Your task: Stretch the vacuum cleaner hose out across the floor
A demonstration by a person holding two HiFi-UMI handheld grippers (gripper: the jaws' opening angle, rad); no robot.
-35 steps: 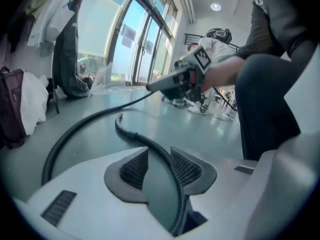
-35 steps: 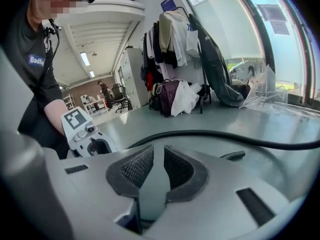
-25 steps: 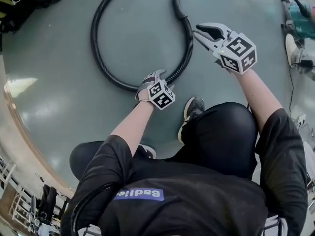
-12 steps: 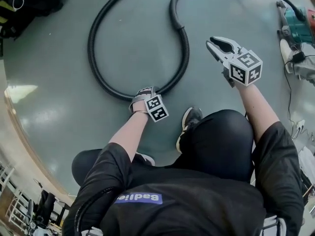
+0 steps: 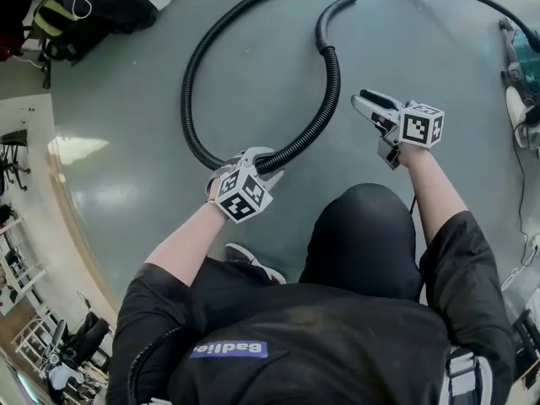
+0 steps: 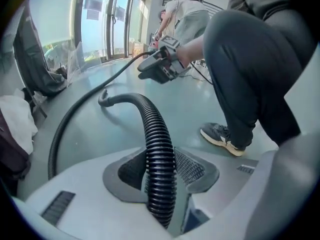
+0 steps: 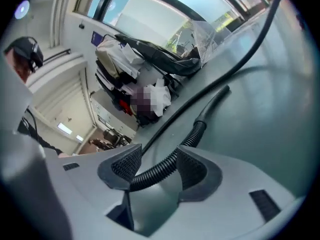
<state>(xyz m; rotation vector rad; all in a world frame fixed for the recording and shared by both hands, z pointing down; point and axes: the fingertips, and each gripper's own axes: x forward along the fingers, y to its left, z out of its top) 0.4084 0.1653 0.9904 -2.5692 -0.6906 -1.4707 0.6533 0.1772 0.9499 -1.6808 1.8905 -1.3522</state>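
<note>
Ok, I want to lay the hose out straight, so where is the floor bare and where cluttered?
The floor is bare inside the hose loop, and between the hose's free end and the machine at the right edge. Crowded spot: the bags at upper left.

Probably a workshop: bare floor (image 5: 126, 142), tall windows (image 6: 100, 24).

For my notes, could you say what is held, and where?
The left gripper, fingers just closed further, grips the hose on its ribbed loop; the right gripper, just opened, holds nothing.
</note>
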